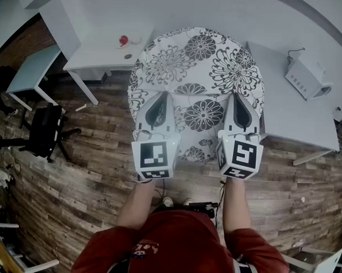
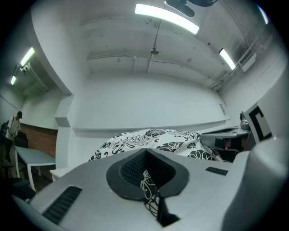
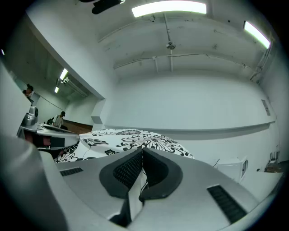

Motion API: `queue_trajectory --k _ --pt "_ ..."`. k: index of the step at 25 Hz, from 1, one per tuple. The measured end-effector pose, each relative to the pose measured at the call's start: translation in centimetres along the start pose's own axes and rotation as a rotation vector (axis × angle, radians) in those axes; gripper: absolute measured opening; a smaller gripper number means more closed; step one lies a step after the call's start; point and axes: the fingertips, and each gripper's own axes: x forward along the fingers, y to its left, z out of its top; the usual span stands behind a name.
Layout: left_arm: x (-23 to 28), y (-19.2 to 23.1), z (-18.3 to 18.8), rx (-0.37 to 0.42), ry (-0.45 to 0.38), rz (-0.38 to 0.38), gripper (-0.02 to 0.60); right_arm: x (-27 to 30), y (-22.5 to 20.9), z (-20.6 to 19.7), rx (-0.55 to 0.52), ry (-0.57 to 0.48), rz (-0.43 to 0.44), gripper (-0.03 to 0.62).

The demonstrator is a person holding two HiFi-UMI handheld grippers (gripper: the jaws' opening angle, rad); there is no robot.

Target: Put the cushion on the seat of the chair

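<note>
Nearest, the head view shows red sleeves (image 1: 173, 245) and two bare forearms reaching out to the marker cubes. Just beyond, the left tongs (image 1: 159, 102) and the right tongs (image 1: 239, 105) each hold the near edge of a round black-and-white floral cushion (image 1: 198, 67). It is held up over the wood-plank floor (image 1: 91, 186).

Only the gripper views show the grip itself. The left tongs (image 2: 146, 170) are closed with a fold of patterned fabric pinched between the pads, and past them the cushion (image 2: 149, 137) spreads away. The right tongs (image 3: 140, 176) are likewise closed on a pale fold of the same cushion (image 3: 131, 137).

Farther off, the head view alone shows a black office chair (image 1: 46, 129) standing on the floor, well apart to the left. It also shows a white bench (image 1: 101, 58) bearing a small red thing (image 1: 124, 41), and a second bench (image 1: 295, 120) carrying a white box (image 1: 306, 76). Ceiling strip lights (image 2: 167, 18) appear only in the gripper views.
</note>
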Motion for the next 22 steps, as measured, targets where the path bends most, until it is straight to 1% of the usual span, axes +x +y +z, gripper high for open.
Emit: queue_trajectory --k 10,15,22 --pt "0.1 -0.02 0.27 0.002 0.009 0.026 0.028 -0.35 0.28 0.04 0.005 0.032 0.024 0.028" --pt "0.06 0.05 0.54 -0.003 0.014 0.026 0.028 -0.46 0.31 0.27 0.031 0.037 0.024 0.028" --pt "-0.09 -0.03 0.88 -0.012 0.024 0.035 0.028 -0.63 0.27 0.64 0.031 0.047 0.04 0.028"
